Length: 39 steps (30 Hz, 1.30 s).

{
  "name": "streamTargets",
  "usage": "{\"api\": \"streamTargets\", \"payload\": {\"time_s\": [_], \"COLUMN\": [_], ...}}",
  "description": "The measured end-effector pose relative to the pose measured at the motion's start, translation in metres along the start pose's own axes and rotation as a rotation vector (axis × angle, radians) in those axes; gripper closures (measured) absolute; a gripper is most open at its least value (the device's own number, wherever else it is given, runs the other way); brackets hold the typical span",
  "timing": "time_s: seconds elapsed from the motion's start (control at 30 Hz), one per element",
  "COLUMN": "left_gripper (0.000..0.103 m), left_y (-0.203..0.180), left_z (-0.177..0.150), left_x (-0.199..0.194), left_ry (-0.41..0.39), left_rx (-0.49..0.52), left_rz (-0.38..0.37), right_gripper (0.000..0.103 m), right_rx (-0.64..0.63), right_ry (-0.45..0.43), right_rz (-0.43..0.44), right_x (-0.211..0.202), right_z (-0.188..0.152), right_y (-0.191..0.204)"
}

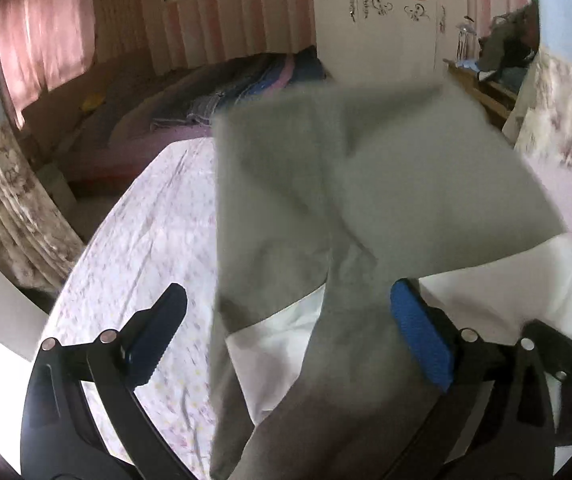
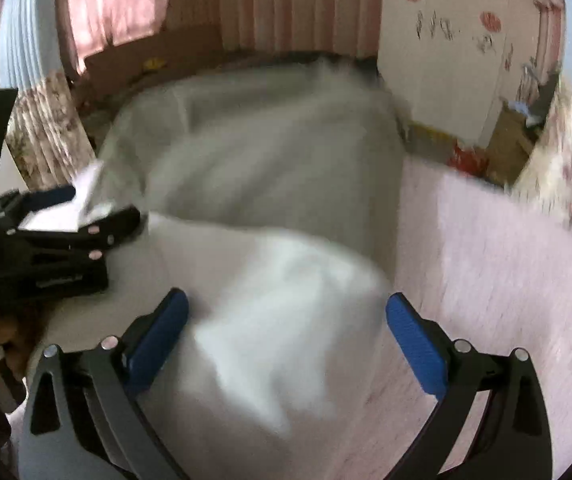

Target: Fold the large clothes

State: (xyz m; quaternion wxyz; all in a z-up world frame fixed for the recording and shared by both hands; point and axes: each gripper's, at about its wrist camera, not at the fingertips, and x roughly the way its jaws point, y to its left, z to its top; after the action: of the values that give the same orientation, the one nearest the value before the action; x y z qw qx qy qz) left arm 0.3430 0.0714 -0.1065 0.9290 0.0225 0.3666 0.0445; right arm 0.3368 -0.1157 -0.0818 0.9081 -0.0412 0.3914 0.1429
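A large grey garment with a white inner side point(image 1: 326, 184) hangs and drapes in front of my left gripper point(image 1: 286, 312), whose blue-padded fingers point(image 1: 422, 332) stand wide apart with cloth between them. In the right wrist view the same grey and white garment point(image 2: 269, 184) lies blurred on the bed. My right gripper point(image 2: 286, 328) is open, its fingers point(image 2: 414, 344) on either side of the white part. The left gripper's body point(image 2: 57, 236) shows at the left edge with white cloth against it.
The bed has a pink floral sheet point(image 1: 141, 240), which also shows in the right wrist view point(image 2: 506, 280). A second bed with striped bedding point(image 1: 221, 92) lies beyond. A white wardrobe point(image 1: 386, 20), pink curtains point(image 1: 41, 36) and a wooden desk point(image 1: 486, 92) line the walls.
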Motion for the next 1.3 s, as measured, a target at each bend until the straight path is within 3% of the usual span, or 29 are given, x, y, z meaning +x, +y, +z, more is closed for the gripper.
{"api": "streamTargets", "payload": {"time_s": [0.07, 0.23, 0.4, 0.5, 0.6, 0.7, 0.8, 0.83, 0.93, 1.07, 1.17, 1.3], "left_gripper": [0.003, 0.003, 0.003, 0.003, 0.003, 0.003, 0.003, 0.003, 0.004, 0.034, 0.049, 0.065], "left_y": [0.007, 0.021, 0.041, 0.05, 0.045, 0.036, 0.038, 0.037, 0.043, 0.037, 0.019, -0.02], "left_z": [-0.008, 0.006, 0.029, 0.038, 0.037, 0.028, 0.026, 0.025, 0.023, 0.018, 0.018, 0.019], "left_x": [0.0, -0.006, -0.02, -0.003, 0.024, 0.043, 0.052, 0.054, 0.058, 0.055, 0.048, 0.029], "left_ry": [-0.012, 0.017, -0.051, 0.018, 0.085, 0.106, 0.116, 0.118, 0.11, 0.101, 0.08, 0.05], "left_rx": [-0.067, -0.089, -0.075, -0.085, -0.062, -0.04, -0.083, -0.088, -0.126, -0.125, -0.069, -0.009], "left_rz": [-0.043, -0.101, 0.01, -0.02, -0.039, -0.008, -0.011, -0.014, -0.047, -0.159, -0.151, -0.139], "right_gripper": [0.004, 0.002, 0.002, 0.002, 0.002, 0.002, 0.002, 0.004, 0.027, 0.052, 0.061, 0.064], "right_rx": [0.024, 0.025, 0.036, 0.085, 0.172, 0.229, 0.193, 0.193, 0.19, 0.166, 0.158, 0.139], "right_ry": [-0.015, -0.051, -0.094, -0.038, 0.046, 0.088, 0.085, 0.082, 0.053, 0.004, -0.035, -0.069], "right_rz": [0.03, 0.083, 0.021, 0.05, 0.134, 0.197, 0.185, 0.194, 0.227, 0.248, 0.253, 0.227], "right_x": [-0.003, -0.018, -0.024, -0.004, 0.028, 0.048, 0.055, 0.056, 0.051, 0.039, 0.027, 0.0], "right_z": [-0.008, 0.009, 0.034, 0.048, 0.055, 0.053, 0.053, 0.053, 0.051, 0.051, 0.05, 0.051], "right_y": [-0.007, -0.025, -0.037, -0.05, -0.057, -0.061, -0.05, -0.049, -0.047, -0.043, -0.045, -0.059]}}
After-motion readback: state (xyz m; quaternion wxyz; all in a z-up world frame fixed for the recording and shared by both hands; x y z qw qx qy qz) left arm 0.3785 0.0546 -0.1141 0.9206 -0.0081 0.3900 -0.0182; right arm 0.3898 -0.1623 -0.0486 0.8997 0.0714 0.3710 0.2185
